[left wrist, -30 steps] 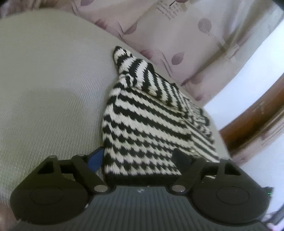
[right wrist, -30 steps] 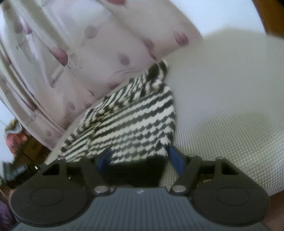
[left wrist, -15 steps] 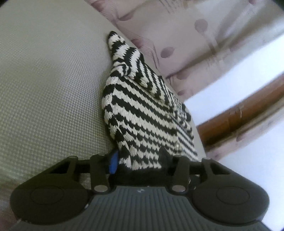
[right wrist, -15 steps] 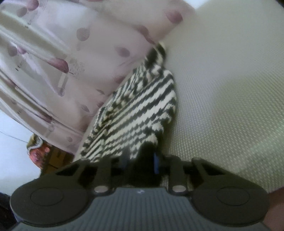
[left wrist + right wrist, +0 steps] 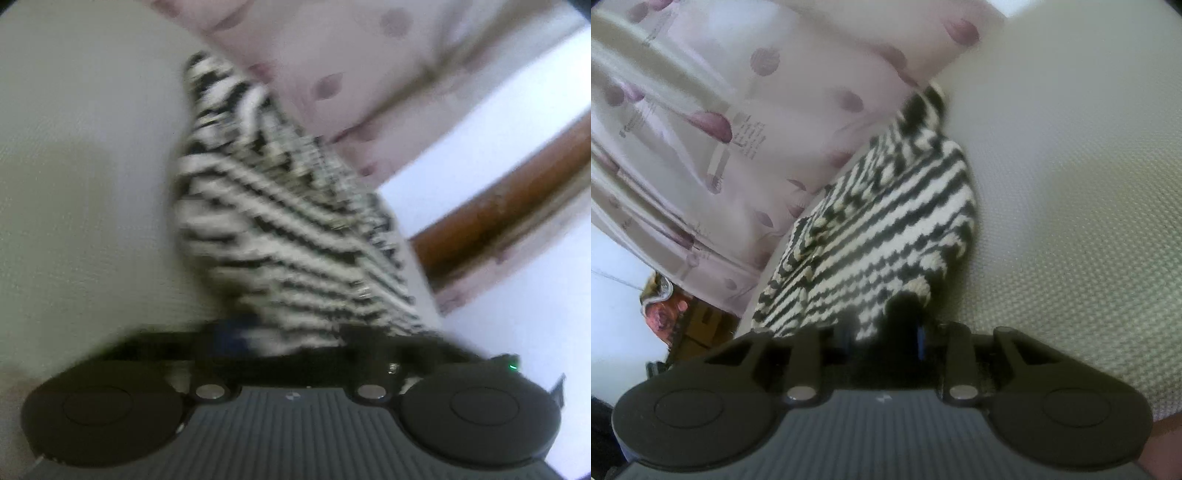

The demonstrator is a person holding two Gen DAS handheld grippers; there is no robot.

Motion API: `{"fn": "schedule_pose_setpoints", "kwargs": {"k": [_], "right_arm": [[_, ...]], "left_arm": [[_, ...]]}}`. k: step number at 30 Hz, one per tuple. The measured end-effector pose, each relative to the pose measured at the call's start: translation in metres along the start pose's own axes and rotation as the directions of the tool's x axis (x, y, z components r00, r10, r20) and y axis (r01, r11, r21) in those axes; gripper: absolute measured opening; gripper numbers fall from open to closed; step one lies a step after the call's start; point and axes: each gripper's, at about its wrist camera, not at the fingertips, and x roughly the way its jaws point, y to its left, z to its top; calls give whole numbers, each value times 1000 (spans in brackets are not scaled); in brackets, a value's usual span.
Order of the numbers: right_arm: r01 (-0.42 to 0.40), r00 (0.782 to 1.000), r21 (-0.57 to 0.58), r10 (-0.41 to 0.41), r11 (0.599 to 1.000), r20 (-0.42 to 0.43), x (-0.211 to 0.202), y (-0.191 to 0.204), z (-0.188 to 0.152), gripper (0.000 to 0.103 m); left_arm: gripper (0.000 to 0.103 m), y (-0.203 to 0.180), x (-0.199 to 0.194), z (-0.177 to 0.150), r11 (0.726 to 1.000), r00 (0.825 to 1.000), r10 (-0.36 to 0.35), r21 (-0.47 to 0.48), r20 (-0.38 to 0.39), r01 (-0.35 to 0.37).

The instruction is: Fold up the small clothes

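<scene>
A small black-and-white striped knit garment [image 5: 280, 221] lies on a pale woven surface [image 5: 74, 184] and rises toward me. My left gripper [image 5: 291, 339] is shut on the garment's black bottom hem at its left corner; this view is blurred. The same garment shows in the right wrist view [image 5: 886, 229]. My right gripper [image 5: 886, 332] is shut on the hem's right corner. Both corners are lifted off the surface. The far end with its sleeve [image 5: 923, 110] still rests near the curtain.
A pink curtain with purple petals [image 5: 720, 110] hangs behind the surface. A brown wooden rail [image 5: 509, 206] and white wall stand at the right of the left wrist view. A red and orange bundle [image 5: 665, 310] sits low at the left. The pale surface [image 5: 1071, 184] extends right.
Both grippers have closed on the hem corners and lifted them. The garment has bunched and tilted up from the surface. The left wrist view has become blurred with motion.
</scene>
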Motion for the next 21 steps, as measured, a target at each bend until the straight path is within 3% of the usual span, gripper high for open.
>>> {"fn": "schedule_pose_setpoints", "kwargs": {"k": [2,4,6,8,10,12,15,18,20,21], "right_arm": [[15,1000,0,-15,1000,-4,1,-1,-3,10],[3,1000,13,-3,1000,11,-2,-6,-5,10],[-5,1000,27,5,1000,19,-5,-9,-4,10],[-16,1000,37,15,999,21,-6,-11,-4,10],[-21,1000,38,21,999,15,-6,-11,-2,10],[-43,999,58,43,997,9,-6,-15,-1,10],[-52,999,52,52,997,-3,-6,-15,0,10],[-60,998,61,60,996,-12,-4,-15,1,10],[-60,998,65,61,996,-13,-1,-15,2,10],[-58,998,61,59,996,-14,1,-14,2,10]], "left_arm": [[11,13,-5,-7,999,999,-20,-40,34,22],[11,12,-13,-10,1000,997,9,-24,72,-7],[12,13,-19,-11,1000,996,-7,-27,93,9],[14,10,-21,-9,1000,995,31,4,96,-31],[24,12,-21,-6,1000,998,11,8,61,-12],[49,14,-23,-3,1000,999,-24,5,39,24],[67,13,-18,4,996,996,-88,5,-6,88],[81,4,-11,7,994,994,-102,42,-32,104],[86,-2,-7,5,993,994,-105,60,-28,106],[83,-3,-7,3,993,995,-99,64,-21,100]]}}
